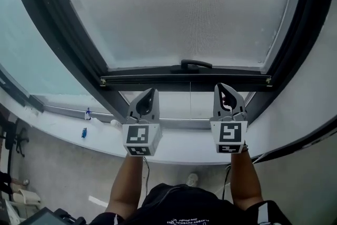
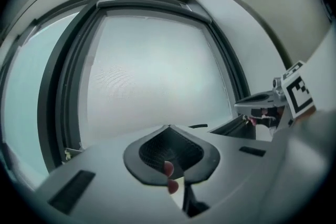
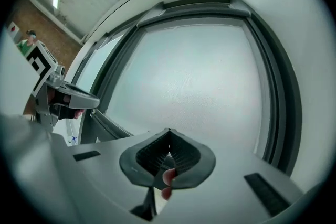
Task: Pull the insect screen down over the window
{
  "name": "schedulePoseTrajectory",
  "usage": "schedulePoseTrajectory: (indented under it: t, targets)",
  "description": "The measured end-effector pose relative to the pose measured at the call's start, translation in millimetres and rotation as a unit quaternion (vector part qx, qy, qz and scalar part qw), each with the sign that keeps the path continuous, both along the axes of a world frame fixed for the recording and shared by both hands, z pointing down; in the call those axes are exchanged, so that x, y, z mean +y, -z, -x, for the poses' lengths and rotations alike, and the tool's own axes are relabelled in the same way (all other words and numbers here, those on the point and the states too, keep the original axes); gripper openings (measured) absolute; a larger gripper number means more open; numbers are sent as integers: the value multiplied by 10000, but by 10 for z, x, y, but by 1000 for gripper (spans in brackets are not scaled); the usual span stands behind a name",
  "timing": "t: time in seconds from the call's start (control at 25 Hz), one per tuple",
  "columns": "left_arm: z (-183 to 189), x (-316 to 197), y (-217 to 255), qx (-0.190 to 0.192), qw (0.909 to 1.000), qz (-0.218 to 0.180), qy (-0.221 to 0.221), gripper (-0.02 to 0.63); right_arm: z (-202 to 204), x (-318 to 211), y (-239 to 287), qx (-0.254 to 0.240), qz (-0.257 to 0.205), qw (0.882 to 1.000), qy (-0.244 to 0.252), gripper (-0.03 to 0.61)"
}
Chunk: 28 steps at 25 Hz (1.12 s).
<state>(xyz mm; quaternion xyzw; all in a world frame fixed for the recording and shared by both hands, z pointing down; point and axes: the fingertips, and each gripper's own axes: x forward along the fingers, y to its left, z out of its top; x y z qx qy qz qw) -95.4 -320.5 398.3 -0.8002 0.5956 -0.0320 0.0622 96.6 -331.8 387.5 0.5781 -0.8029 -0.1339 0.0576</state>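
Head view: the insect screen [image 1: 179, 8] fills the dark window frame [image 1: 58, 23] from the picture's top edge, which cuts off its upper end, down to its bottom bar [image 1: 184, 80]; a black handle [image 1: 196, 65] sits on that bar near its middle; below the bar a narrow strip of window is uncovered above the white sill [image 1: 68, 124]. A thin line drops from the bar toward the sill; what it is cannot be told. The left gripper [image 1: 154, 91] and right gripper [image 1: 220, 86] are raised side by side just below the bar, apart from it; the hands are hidden behind the marker cubes, only forearms showing. Two small blue things [image 1: 84, 133] on the sill at far left are too small to identify.

Left gripper view: the left gripper's [image 2: 168, 127] jaws are clenched together on nothing, the pale mesh beyond them. Right gripper view: the right gripper's [image 3: 168, 131] jaws are likewise pressed together and empty.
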Motion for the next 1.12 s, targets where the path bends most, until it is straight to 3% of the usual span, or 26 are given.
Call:
schedulePoseTrajectory:
  t: [0.24, 0.8, 1.12]
  targets:
    - [70, 216, -35, 396, 9990, 13, -183, 3, 74, 346, -83, -638, 108, 9976, -232, 5]
    - [407, 1354, -435, 647, 9963, 330, -466, 3, 503, 1647, -413, -465, 258, 9968, -604, 5]
    - [473, 1997, -606, 501, 9961, 444, -575, 3, 580, 2358, -572, -570, 429, 9941, -812, 5]
